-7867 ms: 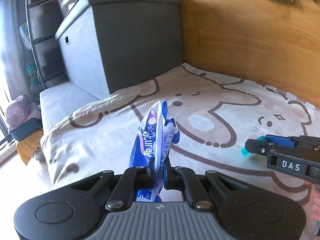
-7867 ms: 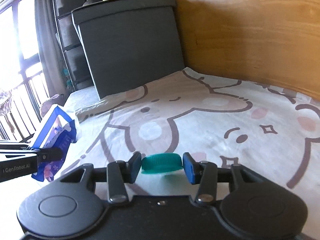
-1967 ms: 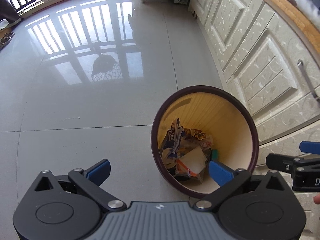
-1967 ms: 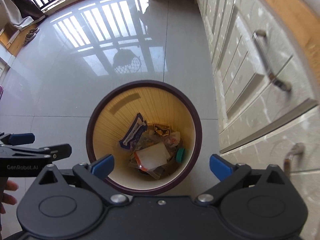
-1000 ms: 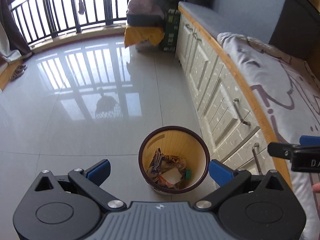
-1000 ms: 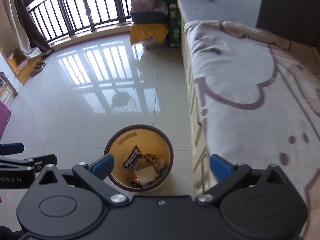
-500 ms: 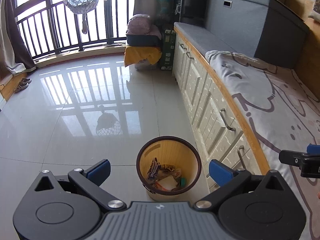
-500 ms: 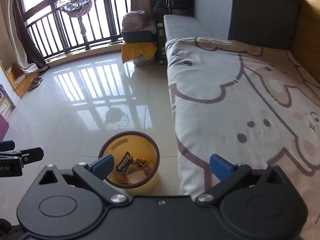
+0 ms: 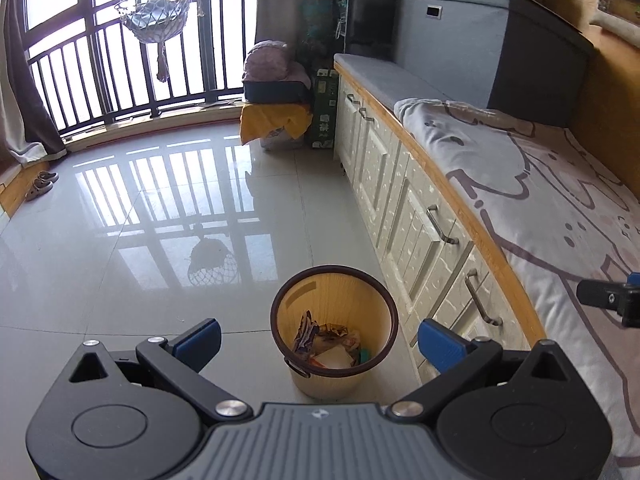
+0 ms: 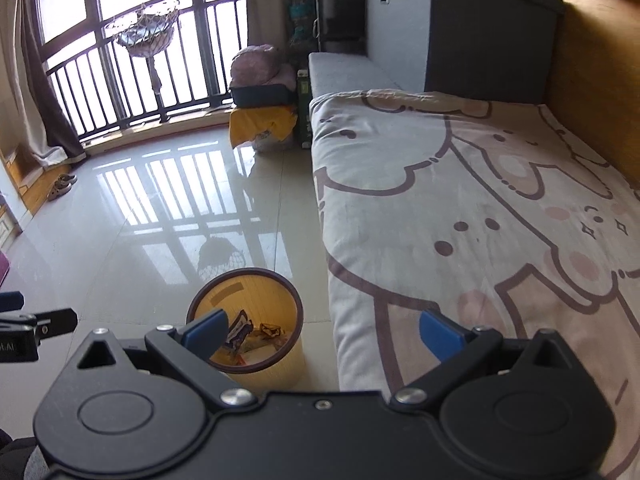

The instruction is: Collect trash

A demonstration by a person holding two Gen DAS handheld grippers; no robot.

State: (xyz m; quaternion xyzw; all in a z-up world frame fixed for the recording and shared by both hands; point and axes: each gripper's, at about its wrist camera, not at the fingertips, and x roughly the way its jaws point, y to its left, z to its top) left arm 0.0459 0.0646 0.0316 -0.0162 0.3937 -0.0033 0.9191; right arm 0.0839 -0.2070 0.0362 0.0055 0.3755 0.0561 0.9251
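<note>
A round yellow bin with a dark rim (image 9: 304, 304) (image 10: 256, 280) stands on the tiled floor beside the bed's drawers. Wrappers (image 9: 326, 344) (image 10: 248, 336) and a green cap (image 9: 365, 356) lie in its bottom. My left gripper (image 9: 320, 340) hangs open high above the bin with nothing between its blue pads. My right gripper (image 10: 322, 334) is open too and empty, held above the bed's edge, to the right of the bin. The tip of each gripper shows at the edge of the other's view.
A bed with a cartoon-print blanket (image 9: 560, 216) (image 10: 480, 208) fills the right side, over white drawers (image 9: 424, 236). A grey storage box (image 9: 480, 40) stands at the bed's far end. Glossy floor (image 9: 160, 220) runs to the balcony railing (image 9: 120, 68); a yellow-draped pile (image 9: 276, 116) sits by the window.
Both grippers dropped the blue wrapper and green cap into the bin, then rose and tilted up. The bin has shrunk in view over the last second, and more of the room and bed shows.
</note>
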